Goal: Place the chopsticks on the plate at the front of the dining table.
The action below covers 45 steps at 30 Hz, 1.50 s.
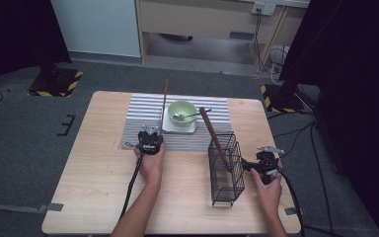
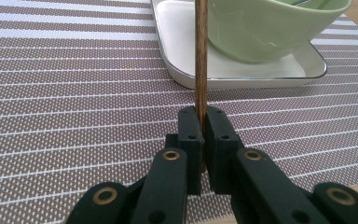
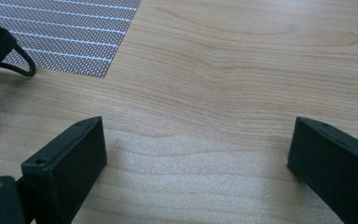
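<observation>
A thin brown stick [image 2: 201,56] is clamped between the black jaws of my left gripper [image 2: 202,116], which is shut on it. The stick [image 1: 164,106] points away across the striped placemat [image 1: 143,118], alongside a white tray [image 2: 242,77] that holds a green bowl [image 2: 270,32]. From above, my left gripper [image 1: 150,133] sits at the mat's near edge, left of the bowl [image 1: 182,112]. A spoon [image 1: 190,115] lies in the bowl. My right gripper [image 3: 198,144] is open over bare wood, nothing between its jaws. It [image 1: 254,164] stands just right of a black wire basket [image 1: 226,168].
A second, thicker brown stick [image 1: 212,136] leans in the wire basket, its top tilted toward the bowl. A foot of the basket [image 3: 16,60] and a corner of the placemat [image 3: 70,32] lie ahead of my right gripper. The wooden table [image 1: 98,187] has free room at front left.
</observation>
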Available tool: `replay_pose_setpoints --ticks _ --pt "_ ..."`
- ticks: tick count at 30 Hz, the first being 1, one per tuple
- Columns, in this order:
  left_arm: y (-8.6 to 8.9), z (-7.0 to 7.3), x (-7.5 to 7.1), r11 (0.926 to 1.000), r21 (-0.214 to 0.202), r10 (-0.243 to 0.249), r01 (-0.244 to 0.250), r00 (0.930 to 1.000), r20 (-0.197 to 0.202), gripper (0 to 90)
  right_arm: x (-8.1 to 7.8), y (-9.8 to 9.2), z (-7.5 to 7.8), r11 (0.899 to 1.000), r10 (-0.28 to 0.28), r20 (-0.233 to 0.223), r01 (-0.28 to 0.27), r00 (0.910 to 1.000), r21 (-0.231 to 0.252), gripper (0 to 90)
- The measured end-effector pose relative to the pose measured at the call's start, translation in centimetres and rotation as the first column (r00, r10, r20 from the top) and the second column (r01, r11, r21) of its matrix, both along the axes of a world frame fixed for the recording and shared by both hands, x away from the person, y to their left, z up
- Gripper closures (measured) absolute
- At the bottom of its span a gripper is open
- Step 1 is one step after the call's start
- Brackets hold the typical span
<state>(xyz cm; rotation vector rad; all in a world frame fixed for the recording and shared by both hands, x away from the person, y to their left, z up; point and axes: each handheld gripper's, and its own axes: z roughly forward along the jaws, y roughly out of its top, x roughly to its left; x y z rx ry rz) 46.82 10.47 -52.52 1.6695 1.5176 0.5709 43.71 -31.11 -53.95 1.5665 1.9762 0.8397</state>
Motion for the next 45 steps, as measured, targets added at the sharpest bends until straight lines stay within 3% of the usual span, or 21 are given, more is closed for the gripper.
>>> replay_pose_setpoints --ticks 45 --pt "0.22 -0.25 0.1 1.0 0.002 0.008 -0.008 0.9997 -0.023 85.1 0.0 0.0 0.0 1.0 0.001 0.0 -0.001 1.0 0.0 4.3"
